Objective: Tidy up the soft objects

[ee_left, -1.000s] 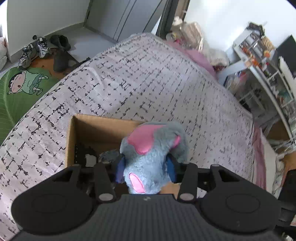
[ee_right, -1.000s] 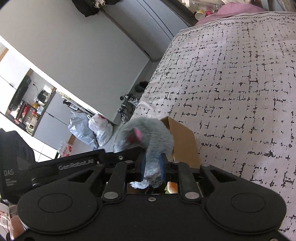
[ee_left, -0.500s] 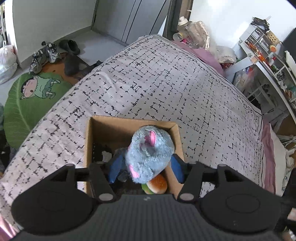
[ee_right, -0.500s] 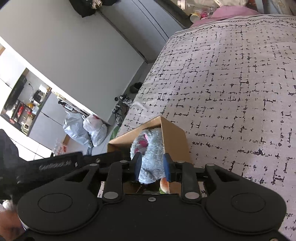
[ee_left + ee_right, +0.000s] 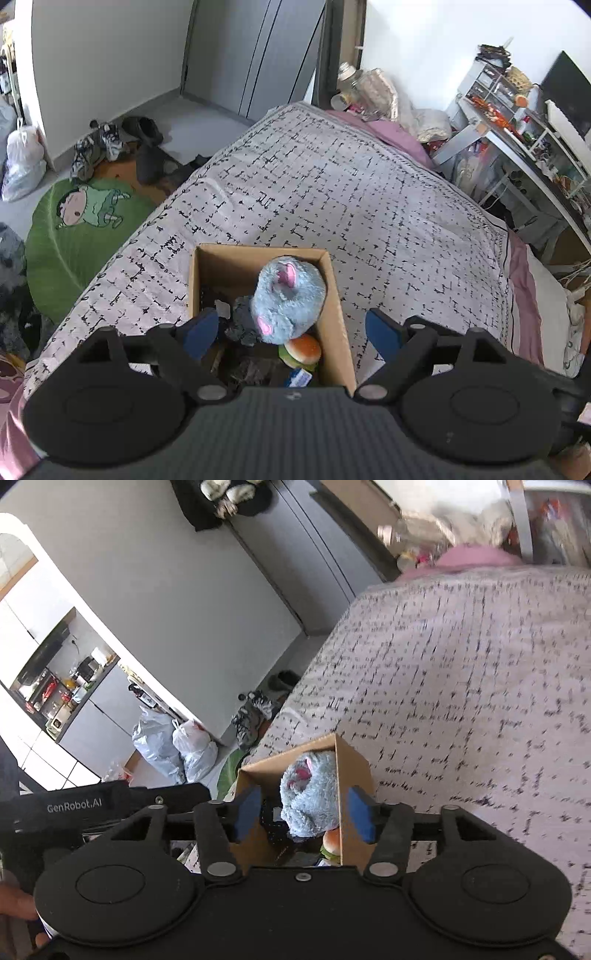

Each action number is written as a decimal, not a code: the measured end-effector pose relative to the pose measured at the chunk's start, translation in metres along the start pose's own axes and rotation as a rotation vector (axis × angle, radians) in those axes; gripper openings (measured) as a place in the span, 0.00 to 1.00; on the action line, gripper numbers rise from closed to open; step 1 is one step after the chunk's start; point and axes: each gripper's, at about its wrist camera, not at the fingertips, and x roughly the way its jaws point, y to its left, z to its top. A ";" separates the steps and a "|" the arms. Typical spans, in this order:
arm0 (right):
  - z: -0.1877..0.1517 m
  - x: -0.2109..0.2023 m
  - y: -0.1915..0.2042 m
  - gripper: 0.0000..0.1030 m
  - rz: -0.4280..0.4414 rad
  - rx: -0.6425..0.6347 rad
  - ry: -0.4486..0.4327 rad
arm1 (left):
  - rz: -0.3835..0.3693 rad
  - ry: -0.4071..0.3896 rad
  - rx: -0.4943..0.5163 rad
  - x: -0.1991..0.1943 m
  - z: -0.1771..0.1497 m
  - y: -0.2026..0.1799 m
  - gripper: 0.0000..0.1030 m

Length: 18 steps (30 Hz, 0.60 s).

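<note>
Over on the left, a round green rug (image 5: 77, 236) with a cartoon boy lies flat on the floor, shoes (image 5: 99, 147) scattered beyond it. Moving in, the bed (image 5: 332, 192) spreads wide under a pale quilted cover crossed with black dashes, pink sheet peeking out at its edges. On that cover sits the cardboard box (image 5: 338, 310), open-topped, plain brown corrugated walls, square corners. And there's the plush mouse (image 5: 286, 295), fluffy grey-blue fur, pink inner ears, curled into a soft ball against the box's right wall, resting on top of the other contents. Just below it, a squishy toy burger (image 5: 300, 352), tan bun and green lettuce, tucked in the near right corner; dark crumpled fabric (image 5: 243, 325) fills the left side.

The left claw (image 5: 291, 332) hangs above the box, spread wide, blue rubbery pads on matte black fingers, gripping nothing. From the right wrist view, the right claw (image 5: 303, 818) is likewise parted wide, straddling the box (image 5: 351, 771) with the mouse (image 5: 310, 797) loose between its pads, held by neither. Far right, a cluttered white shelf unit (image 5: 517, 122) stands beside the bed.
</note>
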 end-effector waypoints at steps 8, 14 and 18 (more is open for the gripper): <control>-0.011 -0.036 0.001 0.71 -0.032 -0.049 0.002 | 0.007 -0.025 0.046 -0.031 -0.023 -0.015 0.91; -0.012 -0.080 0.004 0.88 -0.059 -0.079 -0.027 | 0.009 -0.039 0.050 -0.051 -0.039 -0.023 0.95; -0.012 -0.108 0.003 0.95 -0.062 -0.101 -0.052 | 0.015 -0.059 0.071 -0.065 -0.048 -0.029 0.99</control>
